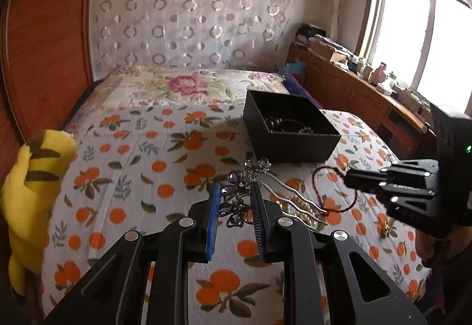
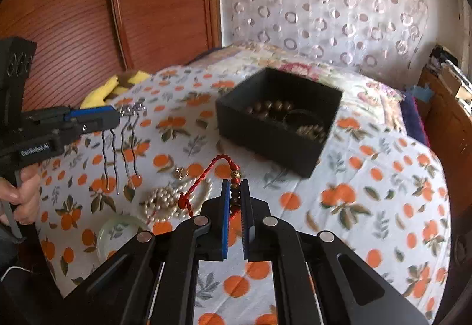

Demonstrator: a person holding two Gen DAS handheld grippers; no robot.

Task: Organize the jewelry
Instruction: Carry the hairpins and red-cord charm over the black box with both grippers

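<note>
Open bedspread (image 2: 368,177) surrounds the black box (image 2: 274,130); pearls (image 2: 165,201) clutter its left.

Daylight glares through the window (image 1: 413,30); fisheye edges bend and darken, slight blur.

We can read only one piece of lettering: small white print on the black side of the left gripper (image 2: 118,115), seen from the right wrist camera, which looks like "GenRobot.AI", though the letters are tiny and a little blurred, so we cannot vouch for each one. In the left wrist view the right gripper (image 1: 346,177) carries a faint line of print along its black body, too small for us to make out. We find no other words, numbers or labels on anything else in either view.
</note>
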